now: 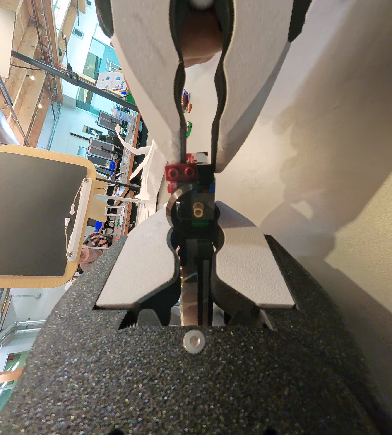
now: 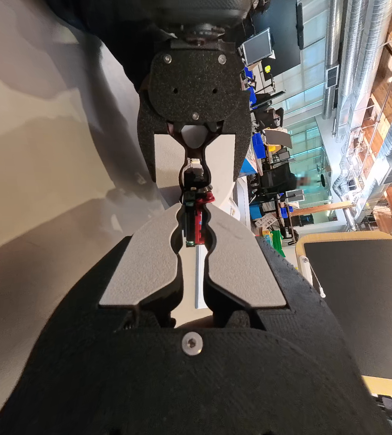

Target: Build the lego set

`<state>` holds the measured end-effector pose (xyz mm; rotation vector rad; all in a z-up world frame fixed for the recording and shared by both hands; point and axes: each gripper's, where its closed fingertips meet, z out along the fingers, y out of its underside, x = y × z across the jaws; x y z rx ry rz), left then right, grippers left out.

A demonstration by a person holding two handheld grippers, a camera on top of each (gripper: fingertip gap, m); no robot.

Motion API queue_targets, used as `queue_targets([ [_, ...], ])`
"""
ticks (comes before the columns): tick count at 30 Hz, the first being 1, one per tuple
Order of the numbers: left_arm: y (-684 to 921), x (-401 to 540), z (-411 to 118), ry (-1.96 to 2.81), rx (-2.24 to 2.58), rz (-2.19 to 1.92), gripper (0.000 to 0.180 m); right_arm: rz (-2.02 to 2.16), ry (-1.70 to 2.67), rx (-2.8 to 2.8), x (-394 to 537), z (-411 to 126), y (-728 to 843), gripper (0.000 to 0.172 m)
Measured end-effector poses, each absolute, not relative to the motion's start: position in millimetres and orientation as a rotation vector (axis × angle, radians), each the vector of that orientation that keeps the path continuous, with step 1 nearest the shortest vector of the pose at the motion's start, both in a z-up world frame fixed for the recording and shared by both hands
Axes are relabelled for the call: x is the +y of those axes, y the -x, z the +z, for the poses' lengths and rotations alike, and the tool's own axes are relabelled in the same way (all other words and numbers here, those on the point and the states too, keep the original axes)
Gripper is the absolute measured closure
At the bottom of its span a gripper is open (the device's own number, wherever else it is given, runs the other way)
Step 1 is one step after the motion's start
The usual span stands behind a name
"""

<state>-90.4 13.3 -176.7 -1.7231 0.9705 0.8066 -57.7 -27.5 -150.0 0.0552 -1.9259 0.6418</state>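
Black-and-red brick assembly (image 1: 191, 188) sat clamped between both ends: left hand-held gripper (image 1: 195, 226) and right hand-held gripper (image 2: 193, 226) gripping; I judged steady, aligned pressure best.

A workshop-like lab: exposed ducts (image 2: 364, 70), monitors (image 2: 257, 47), cluttered benches (image 1: 129, 150).

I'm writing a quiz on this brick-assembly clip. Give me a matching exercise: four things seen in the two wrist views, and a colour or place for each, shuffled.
Things:
1. Studded brick
2. Small peg
3. Board with wooden rim
4. Brick model

Descriptions:
A. Tan, on the black block's face
B. Black surface, off to the side behind the grippers
C. Red, sticking out beside the far gripper's fingers
D. Clamped between both the left gripper and the right gripper

Pairs: 1-C, 2-A, 3-B, 4-D
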Motion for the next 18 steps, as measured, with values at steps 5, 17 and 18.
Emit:
queue_targets([
  [5,91.2,12.7,-176.9,1.725,0.972,0.81,0.155,0.635,-0.048,-1.933,-27.8,-150.2,58.6,0.159],
  [17,92.3,13.2,-175.3,1.717,0.936,0.774,0.155,0.682,0.024,-1.92,-24.7,-149.8,63.0,0.15],
  [18,92.6,13.1,-174.8,1.716,0.933,0.774,0.155,0.684,0.024,-1.92,-24.1,-149.8,62.5,0.148],
])
